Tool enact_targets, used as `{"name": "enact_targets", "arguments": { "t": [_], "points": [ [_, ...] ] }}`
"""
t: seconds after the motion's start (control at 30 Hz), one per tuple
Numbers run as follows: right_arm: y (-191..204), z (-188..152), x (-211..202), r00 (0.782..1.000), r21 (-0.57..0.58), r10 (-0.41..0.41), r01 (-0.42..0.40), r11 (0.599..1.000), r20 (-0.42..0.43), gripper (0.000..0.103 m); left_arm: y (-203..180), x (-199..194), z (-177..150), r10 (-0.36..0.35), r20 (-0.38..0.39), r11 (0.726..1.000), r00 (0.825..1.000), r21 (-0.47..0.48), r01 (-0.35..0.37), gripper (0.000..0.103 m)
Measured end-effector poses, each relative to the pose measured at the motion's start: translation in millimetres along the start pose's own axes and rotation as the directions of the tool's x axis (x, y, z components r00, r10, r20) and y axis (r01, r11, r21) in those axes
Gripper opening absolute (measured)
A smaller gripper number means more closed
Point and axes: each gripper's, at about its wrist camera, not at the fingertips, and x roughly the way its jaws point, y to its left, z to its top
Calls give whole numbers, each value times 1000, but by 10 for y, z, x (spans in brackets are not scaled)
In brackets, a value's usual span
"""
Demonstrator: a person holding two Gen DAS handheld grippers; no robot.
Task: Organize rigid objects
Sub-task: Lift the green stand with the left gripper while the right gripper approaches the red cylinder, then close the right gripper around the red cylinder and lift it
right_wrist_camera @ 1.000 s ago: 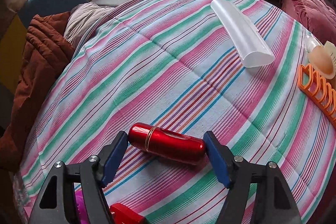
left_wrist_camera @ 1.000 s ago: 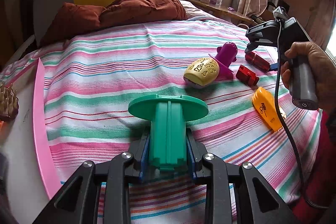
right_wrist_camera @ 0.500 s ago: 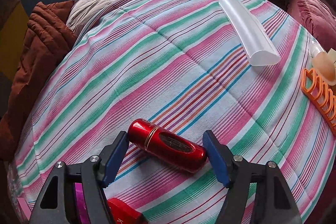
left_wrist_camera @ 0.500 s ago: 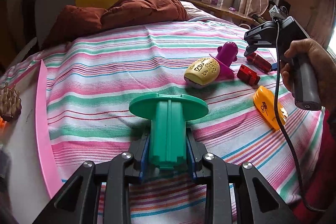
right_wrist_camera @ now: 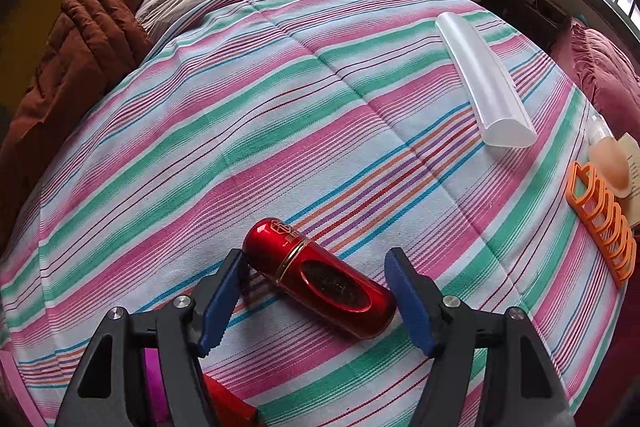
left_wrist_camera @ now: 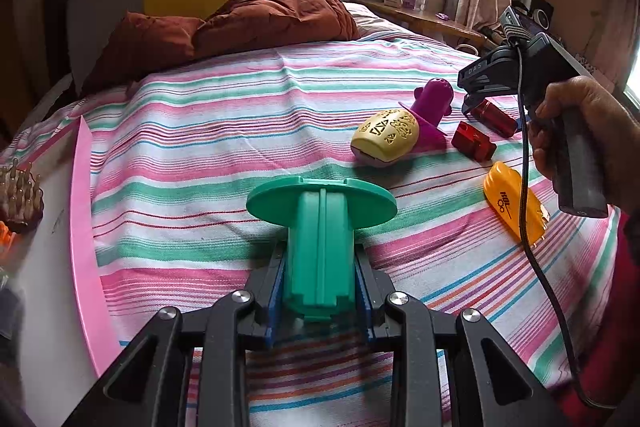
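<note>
Left wrist view: little differs from a second ago. The left gripper [left_wrist_camera: 320, 291] keeps its blue fingers [left_wrist_camera: 276, 287] clamped narrowly on the stem of a green disc-topped piece [left_wrist_camera: 320, 227], held above the striped bedspread [left_wrist_camera: 200, 131] just as before. To the right, a hand [left_wrist_camera: 592, 135] holds the right gripper [left_wrist_camera: 478, 99], whose handle now leans slightly differently, poised over the red cylinder [left_wrist_camera: 494, 117]. Nearby lie a red block [left_wrist_camera: 472, 146], a yellow perforated shell [left_wrist_camera: 386, 139] touching a purple toy [left_wrist_camera: 434, 107], and an orange-yellow case [left_wrist_camera: 514, 207] partly crossed by the black cable [left_wrist_camera: 524, 187]. A pink tray rim [left_wrist_camera: 86, 227] borders the left side, with a brown spiked brush [left_wrist_camera: 18, 193] beyond it. A rust-brown quilt [left_wrist_camera: 248, 19] is heaped at the bed's head.

Right wrist view: the view has rolled since the earlier frame, so the red cylinder [right_wrist_camera: 320, 277] now lies diagonally between the fingers [right_wrist_camera: 218, 303] rather than nearly crosswise. The right gripper [right_wrist_camera: 316, 301] has its fingers moderately wide; the left pad sits close to the cylinder's capped end and the right pad close to its other end, but whether either touches cannot be told. The cylinder rests on the bedspread [right_wrist_camera: 240, 131]. Farther off lie a translucent white tube [right_wrist_camera: 484, 91], an orange comb-like rack [right_wrist_camera: 604, 219] and a peach rounded object [right_wrist_camera: 610, 163] at the right edge. Nothing lies between the fingers besides the cylinder.
</note>
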Motion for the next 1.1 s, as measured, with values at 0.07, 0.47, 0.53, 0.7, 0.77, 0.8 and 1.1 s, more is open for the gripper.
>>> {"name": "enact_targets", "arguments": {
  "t": [0.07,0.47,0.53,0.7,0.77,0.8,1.1],
  "points": [
    [-18,0,-1,1000,7,9,-9,1000,0,73,2,3,2,1,0,1000,1000,0,-1,30],
    [65,-26,5,998,-53,-25,27,998,53,68,35,-79,27,3,-43,999,999,-32,-4,30],
    [58,-53,-8,998,-60,-25,29,998,62,66,31,-161,31,5,-28,1000,1000,-30,-6,30],
    [123,-52,-10,997,-79,-25,31,996,76,59,-7,-415,65,4,13,1000,1000,-26,-4,29],
    [145,-55,-6,996,-87,-25,32,996,82,56,-13,-507,84,2,25,1000,1000,-26,-1,30],
    [155,-57,-4,996,-90,-25,33,995,84,56,-12,-549,90,0,29,1000,1000,-31,1,30],
    [127,-52,-6,995,-70,49,-43,997,91,74,40,-829,51,-16,65,998,998,-52,19,30]
  ]
}}
